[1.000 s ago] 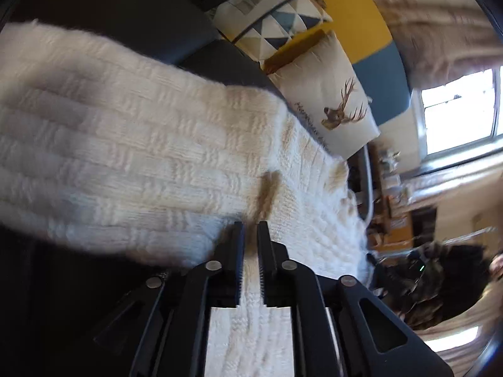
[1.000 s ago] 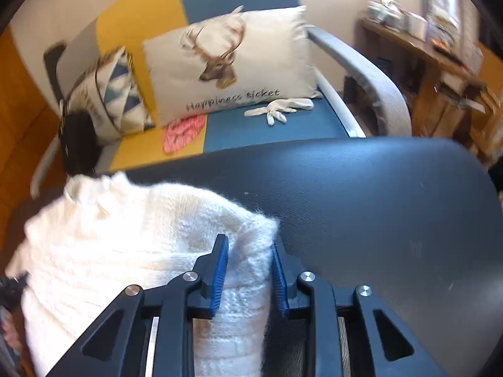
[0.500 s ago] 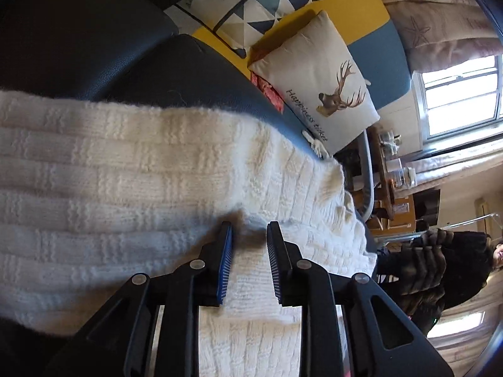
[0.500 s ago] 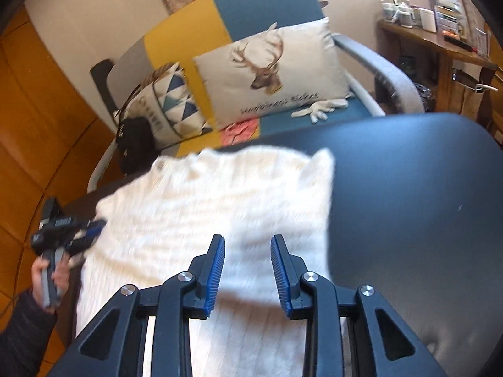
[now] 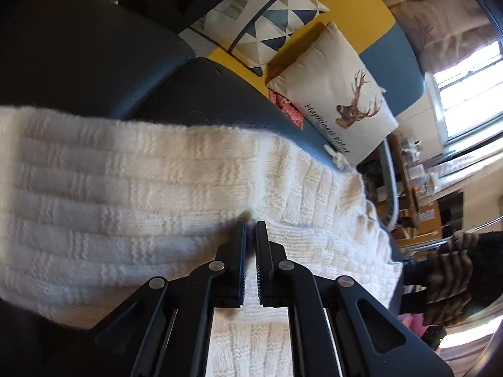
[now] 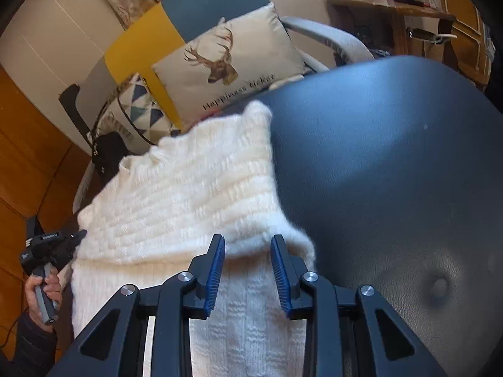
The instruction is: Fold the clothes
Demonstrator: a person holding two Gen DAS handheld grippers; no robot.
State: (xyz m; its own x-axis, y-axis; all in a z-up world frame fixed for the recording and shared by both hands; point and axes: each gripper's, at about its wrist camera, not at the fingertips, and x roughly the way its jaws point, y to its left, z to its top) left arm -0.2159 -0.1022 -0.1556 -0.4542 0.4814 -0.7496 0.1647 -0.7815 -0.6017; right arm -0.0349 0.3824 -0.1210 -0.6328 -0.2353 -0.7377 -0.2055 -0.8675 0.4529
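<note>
flat, white knit sweater (image 6: 195,194) lengthwise away from right gripper (image 6: 247,245)

White ribbed knit sweater (image 6: 195,194) lies partly folded on a dark padded surface (image 6: 377,163), one layer doubled over.

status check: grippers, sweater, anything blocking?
Left gripper shut, tips at the knit. Right gripper open over the fold edge. Sweater folded on dark seat. Nothing blocking.
</note>
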